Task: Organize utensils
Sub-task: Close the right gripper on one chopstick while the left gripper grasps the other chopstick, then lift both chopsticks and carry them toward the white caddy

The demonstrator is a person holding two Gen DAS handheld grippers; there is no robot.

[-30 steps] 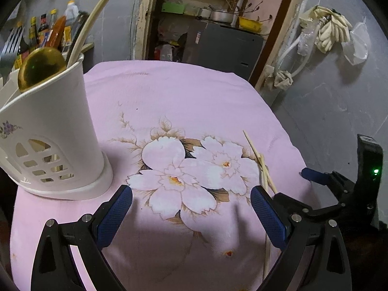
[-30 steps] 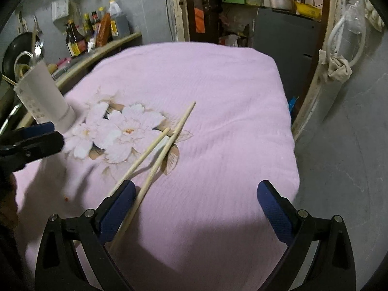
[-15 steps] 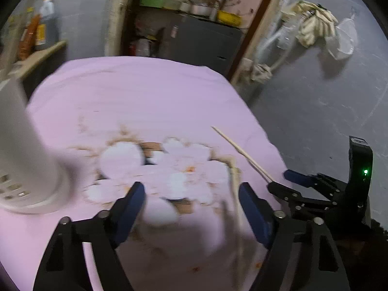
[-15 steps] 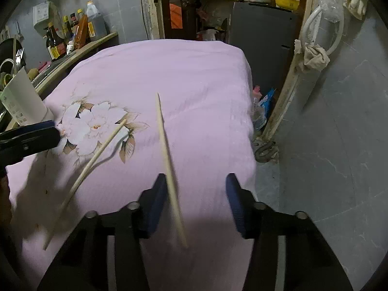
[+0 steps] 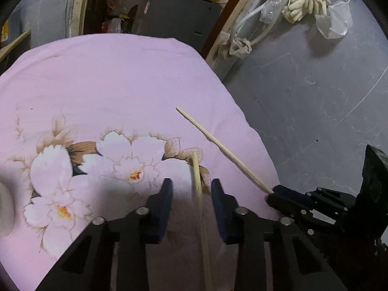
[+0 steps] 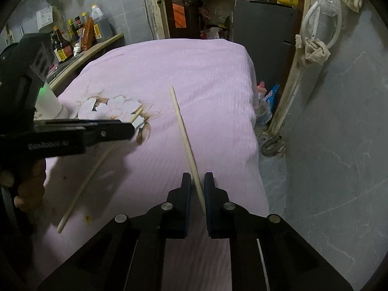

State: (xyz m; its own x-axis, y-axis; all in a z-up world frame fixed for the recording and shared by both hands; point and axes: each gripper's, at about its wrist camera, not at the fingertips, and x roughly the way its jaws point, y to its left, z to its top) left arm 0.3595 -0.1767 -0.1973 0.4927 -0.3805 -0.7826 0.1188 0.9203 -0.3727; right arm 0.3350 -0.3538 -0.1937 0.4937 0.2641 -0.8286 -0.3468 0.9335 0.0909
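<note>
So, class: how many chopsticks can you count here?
2. One chopstick is clamped in the right gripper, raised over the pink cloth. The other lies on the cloth between the left gripper's open jaws. None seem hidden.

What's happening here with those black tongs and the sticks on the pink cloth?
A person is tidying chopsticks off a pink flowered cloth, holding tongs in each hand. The right tongs have just closed on one chopstick, its far end raised above the cloth. The left tongs have been closing around the second chopstick, which lies between their pads, not yet pinched. A white holder stands nearby.
</note>
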